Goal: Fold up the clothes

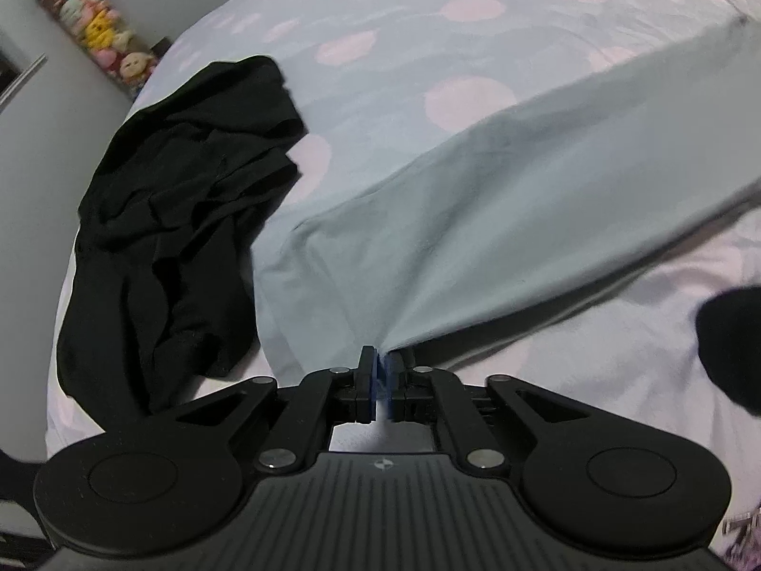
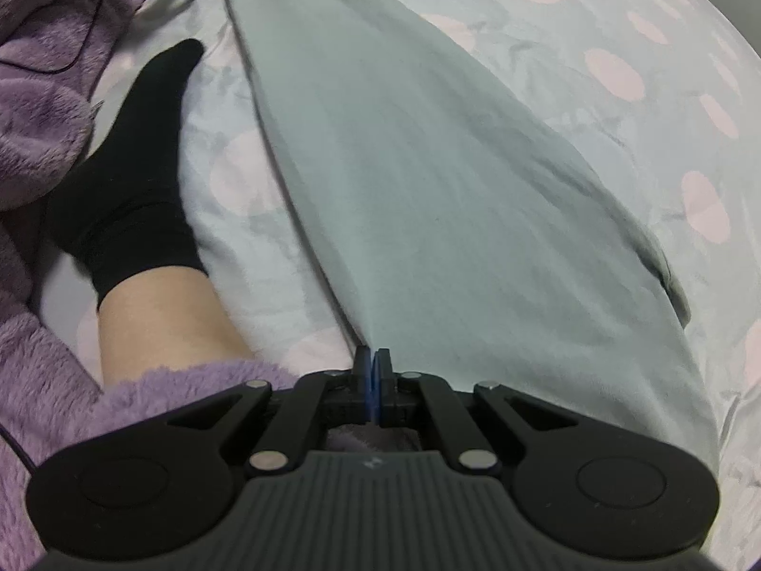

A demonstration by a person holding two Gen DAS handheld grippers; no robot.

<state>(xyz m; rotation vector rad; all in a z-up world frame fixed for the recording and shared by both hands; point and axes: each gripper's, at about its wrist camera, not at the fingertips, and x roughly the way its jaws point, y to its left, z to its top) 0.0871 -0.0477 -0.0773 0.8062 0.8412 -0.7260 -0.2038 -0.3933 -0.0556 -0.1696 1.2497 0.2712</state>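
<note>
A pale grey-green garment (image 1: 475,200) lies stretched over the polka-dot bed. My left gripper (image 1: 380,357) is shut on one corner of it, the cloth pulled taut away to the upper right. My right gripper (image 2: 373,357) is shut on another corner of the same garment (image 2: 428,181), which spreads forward from the jaws and is lifted off the bed. A crumpled black garment (image 1: 180,219) lies on the bed to the left of the left gripper.
The bedsheet (image 1: 390,28) is pale blue with pink dots. A person's leg in a black sock (image 2: 128,176) and a purple fleece robe (image 2: 38,104) lie left of the right gripper. A column of plush toys (image 1: 100,33) stands by the wall at far left.
</note>
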